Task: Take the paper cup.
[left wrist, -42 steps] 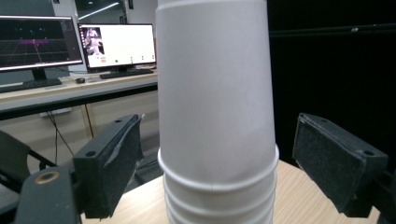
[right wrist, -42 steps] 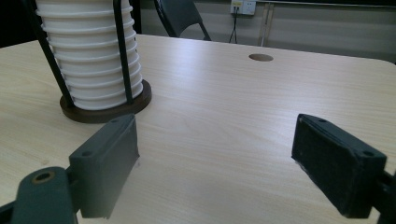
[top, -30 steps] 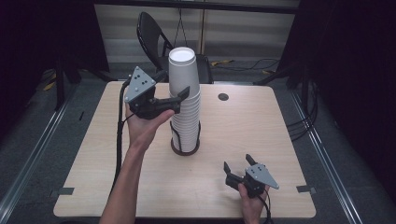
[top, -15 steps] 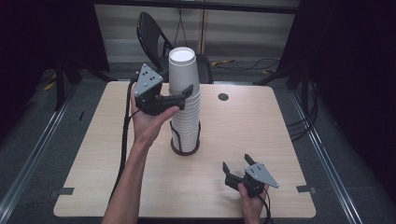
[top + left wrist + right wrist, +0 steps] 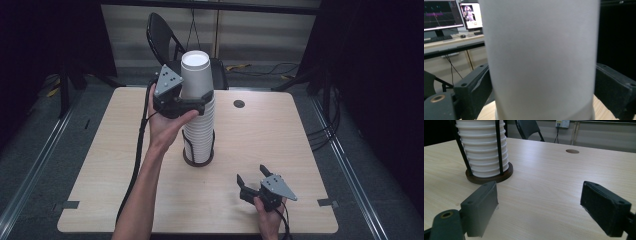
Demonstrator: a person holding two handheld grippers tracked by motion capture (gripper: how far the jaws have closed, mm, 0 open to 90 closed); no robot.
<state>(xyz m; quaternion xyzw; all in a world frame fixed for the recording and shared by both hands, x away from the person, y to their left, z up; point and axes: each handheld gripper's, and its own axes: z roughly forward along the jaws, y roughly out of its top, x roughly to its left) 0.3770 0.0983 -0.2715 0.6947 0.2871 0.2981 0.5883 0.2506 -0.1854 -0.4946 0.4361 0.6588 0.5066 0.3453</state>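
The top cup (image 5: 196, 75) sits at the head of a tall stack of white paper cups (image 5: 199, 130), which stands in a round dark-based holder (image 5: 198, 159) with thin black uprights, near the middle of the wooden table (image 5: 280, 135). That cup rises higher than the rest of the stack, and the left gripper (image 5: 192, 104) has its two black jaws set on either side of its wall, pressed against it — in the left gripper view the cup's pale side (image 5: 541, 60) runs from one jaw to the other with no gap showing. So this gripper is clamped on the top cup, apparently drawing it up and off the stack.

The right gripper (image 5: 252, 182) rests low at the near right part of the table, well apart from the holder, its jaws spread wide with nothing between them; the right gripper view looks across bare wood toward the holder's base (image 5: 489, 176).

The risks lie in the grip and the lift. Thin paper walls give under pressure, so too hard a squeeze could crumple the cup or oval its rim. Nested cups tend to cling — the one beneath may ride up with it, or the whole stack may tilt against the uprights if the pull goes sideways rather than straight up. Nothing steadies the holder, so a slanted tug could drag or tip it.
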